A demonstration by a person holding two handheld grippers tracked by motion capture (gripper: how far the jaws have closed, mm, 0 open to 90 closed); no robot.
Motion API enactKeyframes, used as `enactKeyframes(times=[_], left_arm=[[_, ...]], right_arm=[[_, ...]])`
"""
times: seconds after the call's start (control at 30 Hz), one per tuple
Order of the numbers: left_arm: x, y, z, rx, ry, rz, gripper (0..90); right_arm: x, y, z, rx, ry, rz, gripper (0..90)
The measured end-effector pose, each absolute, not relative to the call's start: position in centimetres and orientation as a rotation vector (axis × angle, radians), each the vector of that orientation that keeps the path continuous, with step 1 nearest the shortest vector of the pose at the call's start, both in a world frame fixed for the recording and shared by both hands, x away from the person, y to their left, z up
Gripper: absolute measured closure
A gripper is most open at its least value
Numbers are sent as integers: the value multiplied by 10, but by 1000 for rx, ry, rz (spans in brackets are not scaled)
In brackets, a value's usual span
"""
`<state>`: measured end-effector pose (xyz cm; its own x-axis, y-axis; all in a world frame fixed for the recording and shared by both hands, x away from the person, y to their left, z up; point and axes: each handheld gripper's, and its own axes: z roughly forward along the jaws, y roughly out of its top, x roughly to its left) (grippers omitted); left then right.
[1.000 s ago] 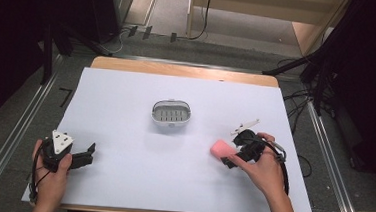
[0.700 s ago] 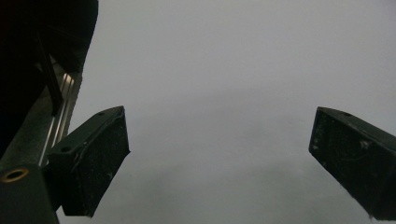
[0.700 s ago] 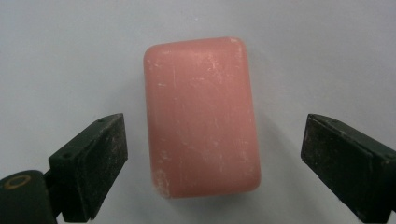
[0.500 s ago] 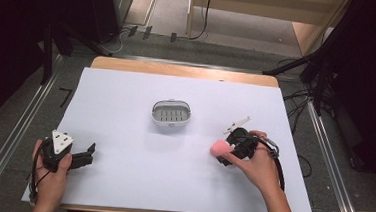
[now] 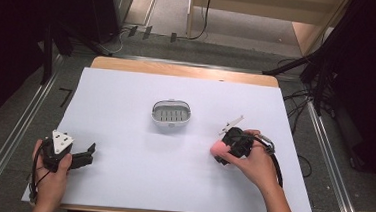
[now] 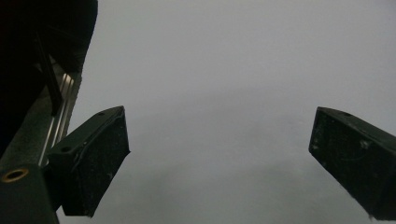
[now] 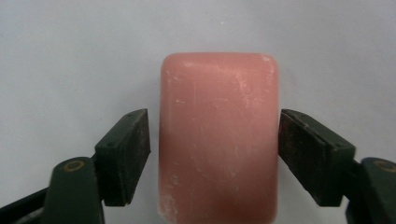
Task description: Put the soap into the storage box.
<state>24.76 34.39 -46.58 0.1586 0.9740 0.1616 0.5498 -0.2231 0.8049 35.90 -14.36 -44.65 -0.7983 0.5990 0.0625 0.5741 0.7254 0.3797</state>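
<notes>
While the white surface spreads wide across the high view, the action sits on its right half, near the person's side. Over there the right hand-held gripper lies low on the sheet, pointing left, with the pink bar of soap right at its tip. From the right gripper view, that soap stands squarely between the two black jaws. The jaws have just been closing in on it; the right one looks to be touching the bar's side, while a thin dark gap shows at the left one, so they bracket the bar without a firm clamp that I can confirm. Soap rests on the sheet, scuffed pale along its face, no stamp or lettering that can be read.

Middle of the surface, well apart from the soap, sits a small grey soap dish with a slotted floor. Down at the near left corner, the left hand-held gripper rests on the sheet, jaws spread wide apart with only bare sheet between them.
</notes>
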Motion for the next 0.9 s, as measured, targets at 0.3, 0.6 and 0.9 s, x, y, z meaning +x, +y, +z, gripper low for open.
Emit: enactKeyframes(times=[0.3,0.6,0.9], left_arm=[[248,344,-466,1854,1446,930,54],[248,344,-466,1853,1446,932,55],[248,344,-466,1853,1446,932,55]], right_arm=[[363,-139,-449,939,2882,556,352],[364,-137,-448,897,2910,534,384],[367,-134,-438,847,2919,546,384]])
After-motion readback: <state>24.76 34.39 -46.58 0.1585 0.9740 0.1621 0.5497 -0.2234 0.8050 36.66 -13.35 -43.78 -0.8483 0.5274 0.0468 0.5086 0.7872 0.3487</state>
